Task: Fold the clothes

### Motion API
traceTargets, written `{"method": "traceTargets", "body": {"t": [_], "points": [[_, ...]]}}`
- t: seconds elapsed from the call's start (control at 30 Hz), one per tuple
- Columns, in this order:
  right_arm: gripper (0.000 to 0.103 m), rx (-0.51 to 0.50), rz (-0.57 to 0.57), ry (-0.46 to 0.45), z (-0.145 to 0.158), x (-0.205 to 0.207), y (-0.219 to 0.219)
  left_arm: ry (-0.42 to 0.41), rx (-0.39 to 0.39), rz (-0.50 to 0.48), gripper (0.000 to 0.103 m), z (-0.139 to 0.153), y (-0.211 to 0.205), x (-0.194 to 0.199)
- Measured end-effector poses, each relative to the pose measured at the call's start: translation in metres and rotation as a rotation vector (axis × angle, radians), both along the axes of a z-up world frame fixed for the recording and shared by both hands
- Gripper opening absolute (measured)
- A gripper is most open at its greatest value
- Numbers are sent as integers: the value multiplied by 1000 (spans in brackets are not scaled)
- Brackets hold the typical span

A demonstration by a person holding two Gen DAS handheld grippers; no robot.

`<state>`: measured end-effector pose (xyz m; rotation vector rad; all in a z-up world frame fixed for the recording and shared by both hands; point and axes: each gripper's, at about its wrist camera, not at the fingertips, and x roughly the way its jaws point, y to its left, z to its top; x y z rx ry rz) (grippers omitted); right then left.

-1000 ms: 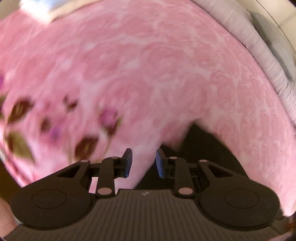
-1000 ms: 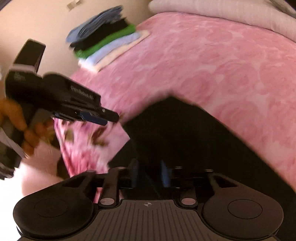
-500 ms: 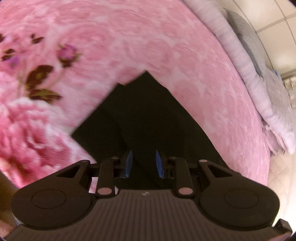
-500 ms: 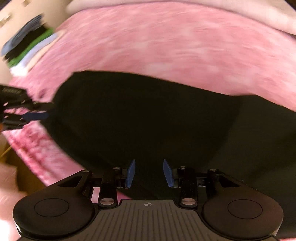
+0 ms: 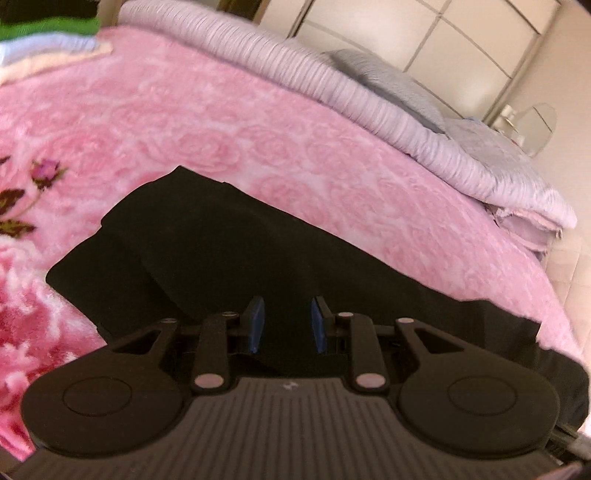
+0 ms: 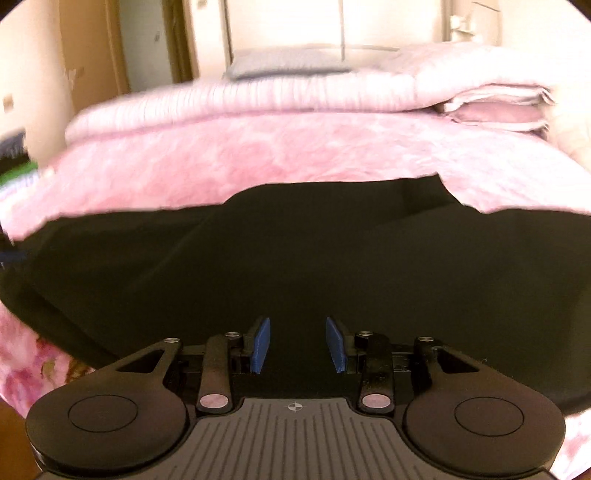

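Since a second ago your claws have swung over the black garment (image 5: 280,251), spread on the pink bed (image 5: 258,122). Left claw (image 5: 286,325) and right claw (image 6: 298,345) gape empty. Likely mid-fold; next, pinch an edge.

A home bedroom: a bed (image 5: 332,155) under a pink rose-patterned blanket (image 5: 207,122), a folded lilac quilt (image 6: 258,99) and grey pillow (image 6: 288,62) at 12 o'clock, pale wardrobe doors (image 5: 461,33) behind, stacked folded clothes (image 5: 48,33) at 10 o'clock.
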<state>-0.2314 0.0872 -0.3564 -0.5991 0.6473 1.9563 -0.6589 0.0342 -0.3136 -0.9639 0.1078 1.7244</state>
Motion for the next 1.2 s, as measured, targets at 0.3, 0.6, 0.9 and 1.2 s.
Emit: {"method": "traceTargets", "body": {"t": [0.3,0.6,0.9,1.2], "points": [[38,-176,-248,516,5,62,-35,-58,93,-1,22,4,-57,0],[38,-318,-495,939,2,113,-54,-170,166,-26,23,9,-84,-5],[38,-469,-681,1027,-37,131,-3,-195,87,-59,22,9,-19,-8],[38,-417,-670,1038,-31,126,-8,-188,64,-62,25,7,-15,-26]]}}
